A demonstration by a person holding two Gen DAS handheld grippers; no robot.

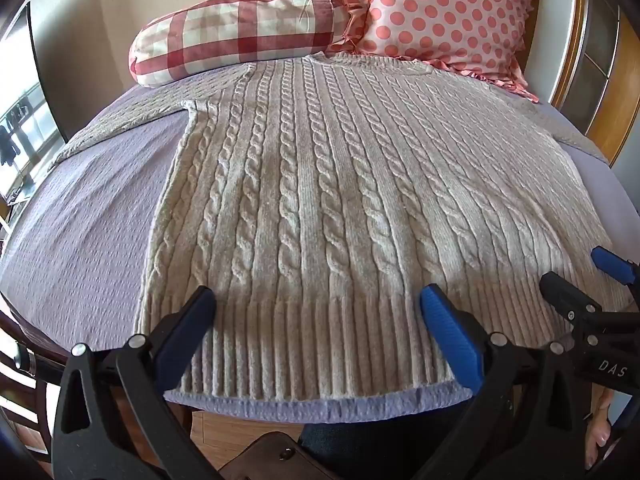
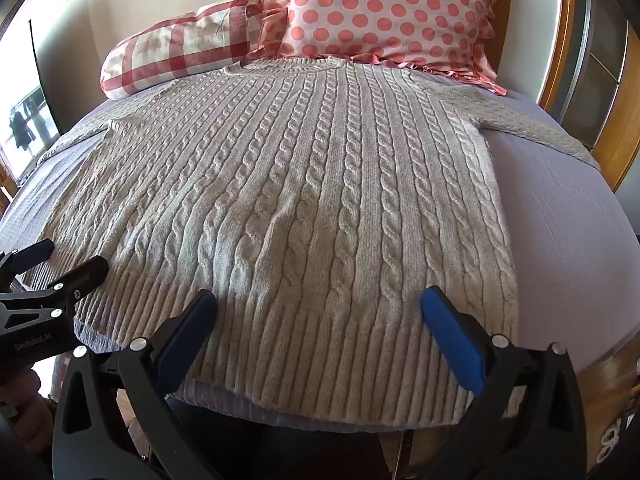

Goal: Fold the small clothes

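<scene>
Right now a cream cable-knit sweater (image 1: 320,200) is lying flat on a lilac bedspread (image 1: 80,240), its collar reaching toward two pillows (image 1: 440,20). Both the left gripper (image 1: 318,304) and right gripper (image 2: 320,304) are hovering spread wide over its ribbed hem (image 2: 320,340), holding nothing.

A bed (image 1: 80,216) with a lilac cover carries a flat cream sweater (image 1: 320,200), a checked pillow (image 1: 236,28) and a dotted pillow (image 1: 448,12).
</scene>
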